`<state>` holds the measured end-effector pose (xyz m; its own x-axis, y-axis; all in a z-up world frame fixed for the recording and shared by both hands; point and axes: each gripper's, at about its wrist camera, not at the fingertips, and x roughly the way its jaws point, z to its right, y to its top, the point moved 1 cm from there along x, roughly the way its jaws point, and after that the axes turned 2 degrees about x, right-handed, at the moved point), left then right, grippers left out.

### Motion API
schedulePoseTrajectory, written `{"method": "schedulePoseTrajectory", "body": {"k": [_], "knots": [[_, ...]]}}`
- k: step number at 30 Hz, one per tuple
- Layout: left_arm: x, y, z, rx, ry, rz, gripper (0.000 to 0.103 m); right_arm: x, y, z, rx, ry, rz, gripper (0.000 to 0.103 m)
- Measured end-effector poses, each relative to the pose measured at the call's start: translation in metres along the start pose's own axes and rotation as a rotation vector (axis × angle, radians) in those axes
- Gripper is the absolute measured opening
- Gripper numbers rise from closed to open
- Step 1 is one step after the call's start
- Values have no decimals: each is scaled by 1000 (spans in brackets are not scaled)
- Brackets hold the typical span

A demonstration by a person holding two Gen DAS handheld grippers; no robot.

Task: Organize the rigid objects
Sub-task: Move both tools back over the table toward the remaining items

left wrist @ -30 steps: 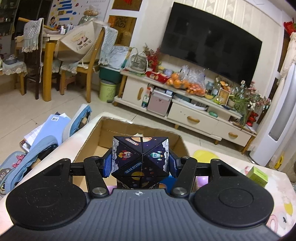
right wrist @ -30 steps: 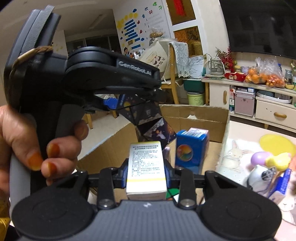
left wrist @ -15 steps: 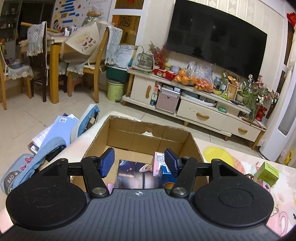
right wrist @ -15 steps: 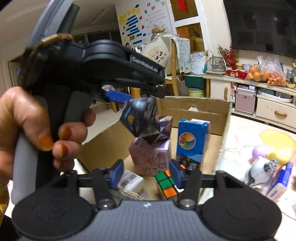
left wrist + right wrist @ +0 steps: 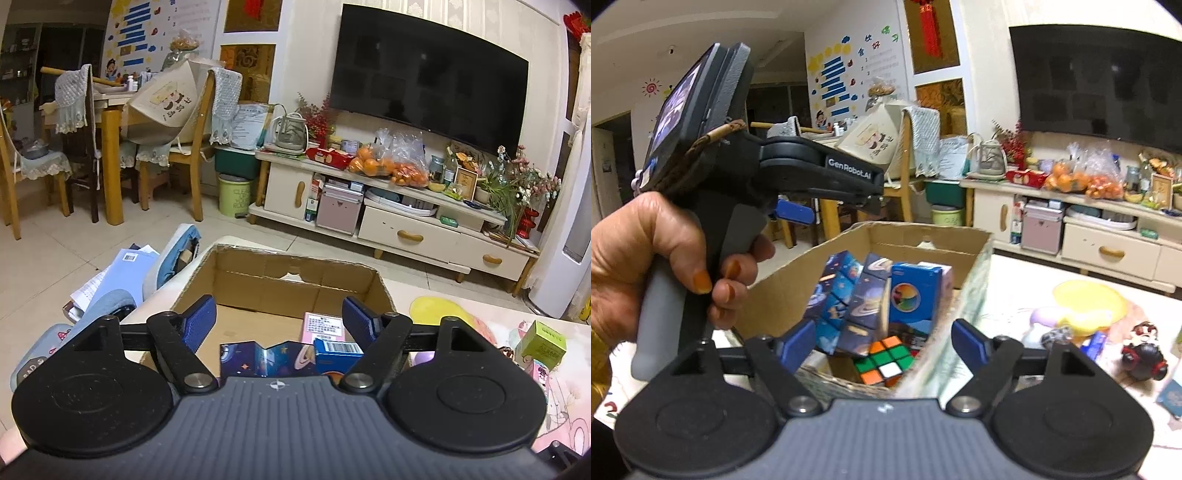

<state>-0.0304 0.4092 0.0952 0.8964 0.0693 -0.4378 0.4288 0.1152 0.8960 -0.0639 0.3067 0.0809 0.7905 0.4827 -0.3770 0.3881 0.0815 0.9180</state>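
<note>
We hold both claws over the cardboard box (image 5: pixel 923 236), and both stand spread with nothing between the pads: the left gripper (image 5: pixel 275 317) has just been opening above the space-print folding cube (image 5: pixel 267 354), which now lies in the box below it, and the right gripper (image 5: pixel 882 341) has likewise just been opening, empty, over the box's near corner. The Rubik's cube (image 5: pixel 884 360) and the blue carton (image 5: pixel 914 295) sit inside too (the carton upright, against the folding cube).

What remains lies to the right of the box, on the printed tablecloth: a yellow dish (image 5: pixel 1087 299), a small red-and-black figurine (image 5: pixel 1143 352) and a green carton (image 5: pixel 546 341). All of it is nearer the right gripper, so we judge that hand takes the next reach, swinging rightward and down.
</note>
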Motion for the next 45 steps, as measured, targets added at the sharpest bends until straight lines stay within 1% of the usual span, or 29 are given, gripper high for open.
{"method": "schedulePoseTrajectory", "body": {"k": [9, 16, 18, 19, 20, 27, 35, 45], "knots": [[3, 0, -2, 10, -15, 0, 98, -4, -6, 15, 30, -43, 16, 83], [3, -1, 1, 45, -33, 2, 100, -8, -11, 30, 56, -73, 17, 84], [4, -1, 3, 56, -37, 2, 101, -9, -12, 34, 62, -87, 17, 86], [4, -2, 3, 62, -40, 1, 101, -10, -13, 37, 66, -98, 18, 90], [5, -2, 4, 70, -45, -1, 101, -11, -14, 39, 70, -105, 19, 91], [9, -4, 7, 106, -61, -11, 103, -18, -18, 58, 102, -135, 24, 91], [10, -8, 12, 175, -90, -16, 103, -28, -24, 80, 132, -177, 30, 91], [13, -13, 16, 252, -124, -28, 103, -44, -27, 118, 190, -255, 44, 92]]}}
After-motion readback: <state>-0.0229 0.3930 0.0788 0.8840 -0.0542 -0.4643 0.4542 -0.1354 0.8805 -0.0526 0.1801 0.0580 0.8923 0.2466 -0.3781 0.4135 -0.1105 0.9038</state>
